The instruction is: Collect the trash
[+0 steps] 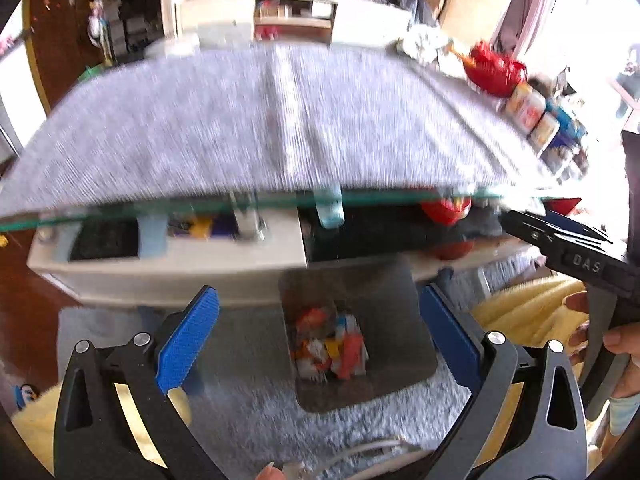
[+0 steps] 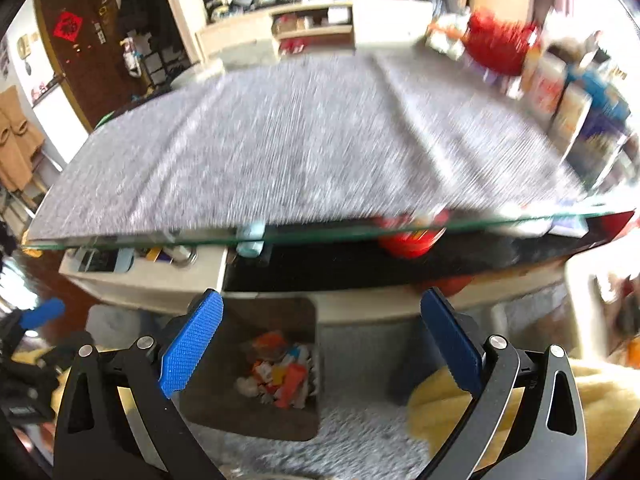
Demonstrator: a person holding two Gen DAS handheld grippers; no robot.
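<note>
Both claws, left (image 1: 320, 336) and right (image 2: 320, 344), stood wide apart and empty above the bin (image 1: 356, 340) of trash (image 1: 332, 344) on the rug, below the counter (image 1: 280, 128).

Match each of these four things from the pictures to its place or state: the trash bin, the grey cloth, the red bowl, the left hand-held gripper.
Things:
1. trash bin
2. grey cloth
3. red bowl
4. left hand-held gripper

Places or states:
A. spread over the glass table top
B. open, with nothing between its blue pads
C. on the floor rug, with colourful scraps inside
D. at the far right end of the table

Pairs: 1-C, 2-A, 3-D, 4-B
</note>
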